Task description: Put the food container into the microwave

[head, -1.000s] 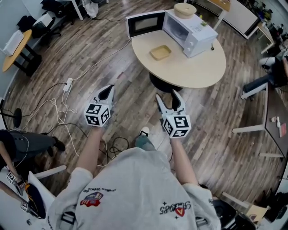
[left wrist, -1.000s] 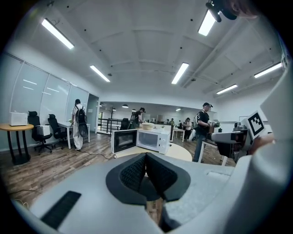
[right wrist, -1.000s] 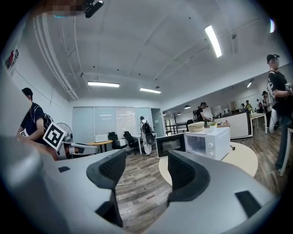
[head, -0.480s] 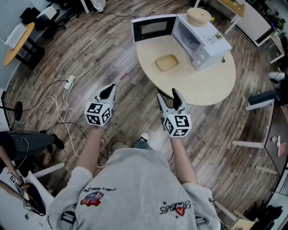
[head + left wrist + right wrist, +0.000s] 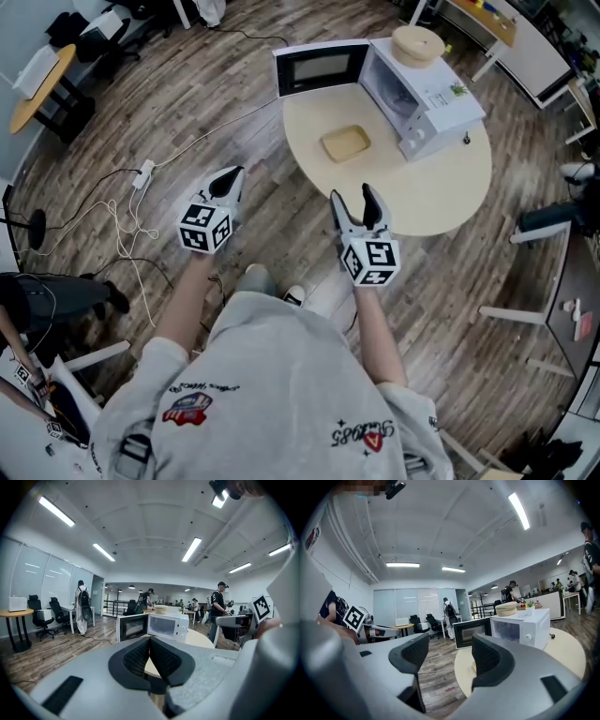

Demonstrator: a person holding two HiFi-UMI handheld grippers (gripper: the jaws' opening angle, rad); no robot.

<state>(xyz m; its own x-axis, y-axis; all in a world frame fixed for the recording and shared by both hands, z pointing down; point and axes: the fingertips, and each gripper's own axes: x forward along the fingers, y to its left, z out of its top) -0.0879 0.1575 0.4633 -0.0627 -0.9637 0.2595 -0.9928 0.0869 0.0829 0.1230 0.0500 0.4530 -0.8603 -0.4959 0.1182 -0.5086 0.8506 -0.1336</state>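
Note:
A tan, shallow food container (image 5: 345, 143) lies on the round beige table (image 5: 422, 192), in front of the white microwave (image 5: 419, 86). The microwave's door (image 5: 323, 67) stands swung open to the left. My left gripper (image 5: 229, 180) is held over the wooden floor, left of the table, jaws shut with nothing between them (image 5: 150, 641). At the table's near edge is my right gripper (image 5: 354, 198), open and empty (image 5: 450, 654), short of the container. Both gripper views look toward the microwave (image 5: 169, 626) (image 5: 521, 624).
A round tan object (image 5: 417, 42) sits on top of the microwave. A small dark item (image 5: 466, 139) lies on the table by the microwave. White cables and a power strip (image 5: 142, 175) trail across the floor at left. Desks, chairs and several people stand around.
The table and microwave have come nearer to me in the head view. The right gripper now reaches the table's near edge. Both grippers keep their jaw states.

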